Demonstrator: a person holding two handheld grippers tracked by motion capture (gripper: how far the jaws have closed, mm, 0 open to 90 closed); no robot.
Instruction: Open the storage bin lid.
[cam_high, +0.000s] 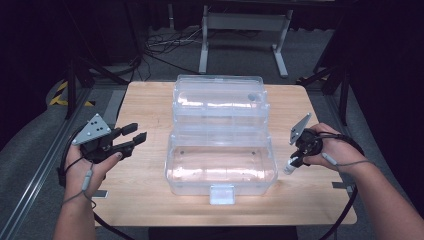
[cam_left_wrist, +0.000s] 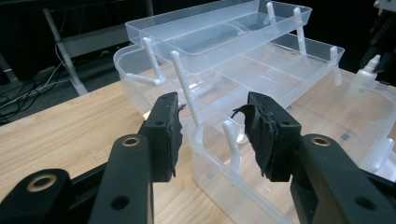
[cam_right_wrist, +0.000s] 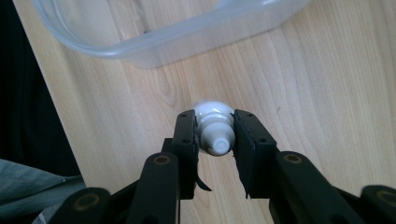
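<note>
The right tool (cam_right_wrist: 214, 135) is clenched on a small white bottle (cam_right_wrist: 215, 128), its two black jaws pressing the bottle's neck from either side, cap end towards the camera. In the high view this right tool (cam_high: 295, 161) is held above the counter (cam_high: 145, 100), just beside the right end of the clear plastic box (cam_high: 220, 172), with the bottle (cam_high: 290, 167) hanging below it, clear of the wood. The box stands open in the middle of the counter, its upper trays (cam_left_wrist: 219, 32) folded out towards the back. The left tool (cam_left_wrist: 212, 128) is released, its jaws spread with nothing between the pads, near the box's left end (cam_high: 131, 137)
</note>
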